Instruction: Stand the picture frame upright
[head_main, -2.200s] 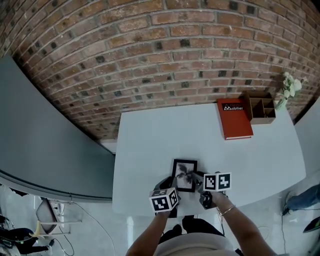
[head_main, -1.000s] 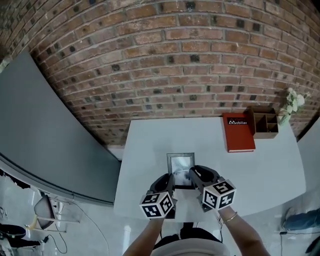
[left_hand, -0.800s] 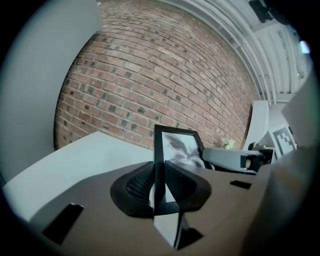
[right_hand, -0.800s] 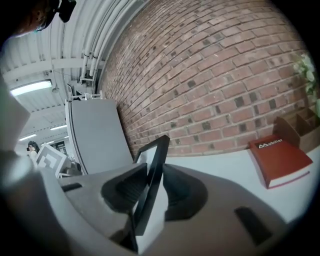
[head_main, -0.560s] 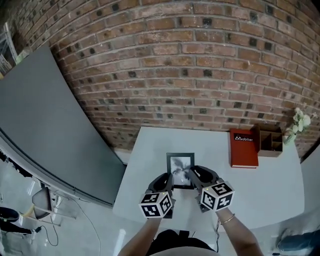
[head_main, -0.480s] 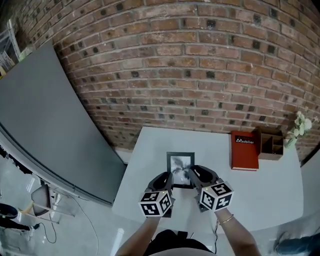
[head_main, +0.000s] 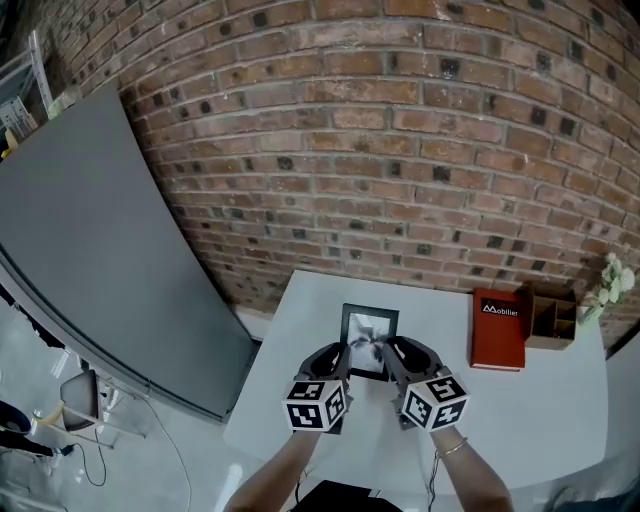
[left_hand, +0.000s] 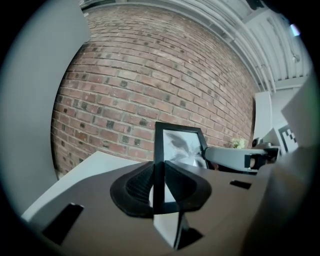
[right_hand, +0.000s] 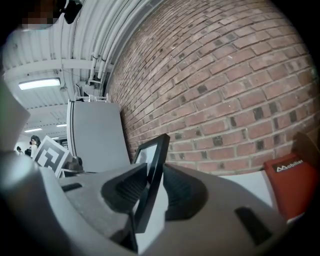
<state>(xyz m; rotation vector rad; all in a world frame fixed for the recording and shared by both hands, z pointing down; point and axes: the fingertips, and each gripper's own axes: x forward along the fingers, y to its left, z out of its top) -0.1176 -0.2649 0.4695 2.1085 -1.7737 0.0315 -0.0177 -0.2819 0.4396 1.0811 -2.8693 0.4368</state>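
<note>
The black picture frame (head_main: 369, 338) with a grey photo is held over the white table (head_main: 290, 400) near its front left, its face turned towards me. My left gripper (head_main: 338, 363) is shut on the frame's left edge, my right gripper (head_main: 392, 361) on its right edge. In the left gripper view the frame (left_hand: 176, 145) rises upright out of the left gripper (left_hand: 160, 187). In the right gripper view the frame (right_hand: 156, 159) leans between the pads of the right gripper (right_hand: 150, 189). Whether the frame's bottom edge touches the table is hidden.
A red book (head_main: 497, 328) lies at the table's back right, next to a brown wooden organizer (head_main: 553, 320) and white flowers (head_main: 612, 285). A brick wall (head_main: 400, 150) stands behind the table. A grey panel (head_main: 90, 250) leans at the left.
The frame lay flat on the table at first and now stands raised between both grippers. Both grippers keep their hold on its side edges.
</note>
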